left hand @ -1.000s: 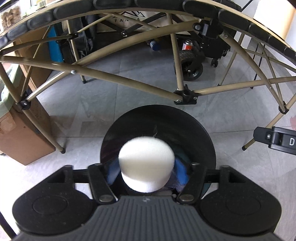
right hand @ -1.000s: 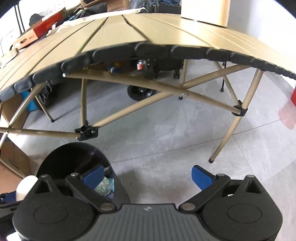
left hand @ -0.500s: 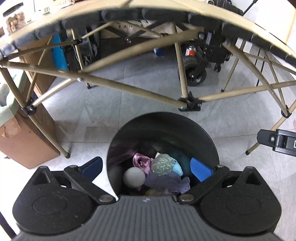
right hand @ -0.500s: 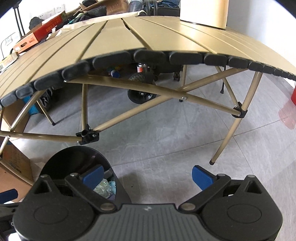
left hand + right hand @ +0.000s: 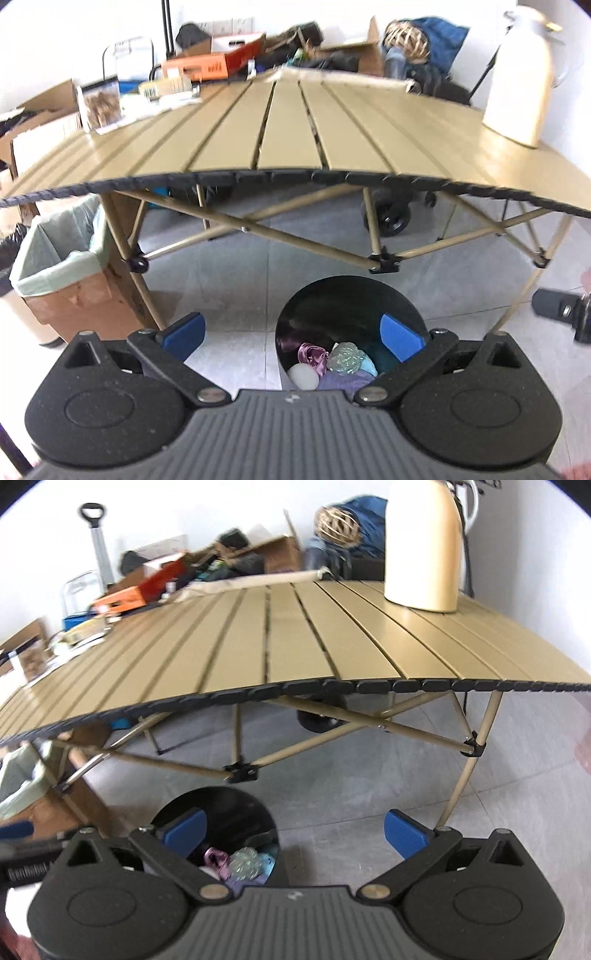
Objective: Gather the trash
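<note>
The white foam ball [image 5: 303, 376] lies in the black trash bin [image 5: 343, 295] among crumpled wrappers [image 5: 345, 360], on the floor by the folding table's [image 5: 288, 125] near edge; we judge this drop-off done. The left gripper [image 5: 293, 334] is above and just behind the bin, its jaws having just opened wide, nothing between them. The right gripper [image 5: 293, 829] is likewise wide and empty, so we next need to find more trash, none being obvious on the near tabletop.

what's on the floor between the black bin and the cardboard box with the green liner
Only bare grey floor tiles and one tan table leg, seen in the left wrist view between the black bin and the cardboard box.
</note>
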A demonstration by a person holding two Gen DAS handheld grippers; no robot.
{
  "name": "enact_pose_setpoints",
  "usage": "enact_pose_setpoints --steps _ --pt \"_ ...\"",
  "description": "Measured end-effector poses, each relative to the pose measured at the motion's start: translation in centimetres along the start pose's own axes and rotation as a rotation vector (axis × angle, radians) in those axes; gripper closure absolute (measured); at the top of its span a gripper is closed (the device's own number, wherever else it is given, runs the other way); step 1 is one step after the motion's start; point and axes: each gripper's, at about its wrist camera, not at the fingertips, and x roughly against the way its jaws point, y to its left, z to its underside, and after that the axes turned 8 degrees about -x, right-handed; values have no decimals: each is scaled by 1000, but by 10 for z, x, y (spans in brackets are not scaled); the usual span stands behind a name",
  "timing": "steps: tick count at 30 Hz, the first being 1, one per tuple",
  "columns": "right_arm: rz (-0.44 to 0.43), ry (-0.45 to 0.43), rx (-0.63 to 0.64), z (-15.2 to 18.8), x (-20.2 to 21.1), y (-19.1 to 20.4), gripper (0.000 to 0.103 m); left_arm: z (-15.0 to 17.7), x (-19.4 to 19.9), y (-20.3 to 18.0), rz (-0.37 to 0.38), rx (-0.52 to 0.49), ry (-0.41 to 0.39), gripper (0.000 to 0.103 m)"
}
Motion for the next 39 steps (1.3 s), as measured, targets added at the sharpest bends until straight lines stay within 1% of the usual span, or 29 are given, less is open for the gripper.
enact_pose_setpoints --steps 5,11,15,19,23,27,39 --pt "-51 -7 9 31 52 2 0 20 53 8 24 -21 -65 0" --pt "-92 -4 32 68 101 6 0 53 107 12 30 -46 -139 0" --pt "-115 9 58 89 127 11 0 73 134 12 33 -52 -160 0" --pt "-139 8 49 104 151 13 0 91 155 10 44 -60 -166 0" --pt "-148 -4 53 115 168 11 0 104 167 9 38 -65 -163 0" --pt "-149 -3 47 121 178 8 0 111 175 13 37 -47 -159 0" --pt "-144 -12 40 122 184 4 0 116 183 15 40 -40 -166 0"
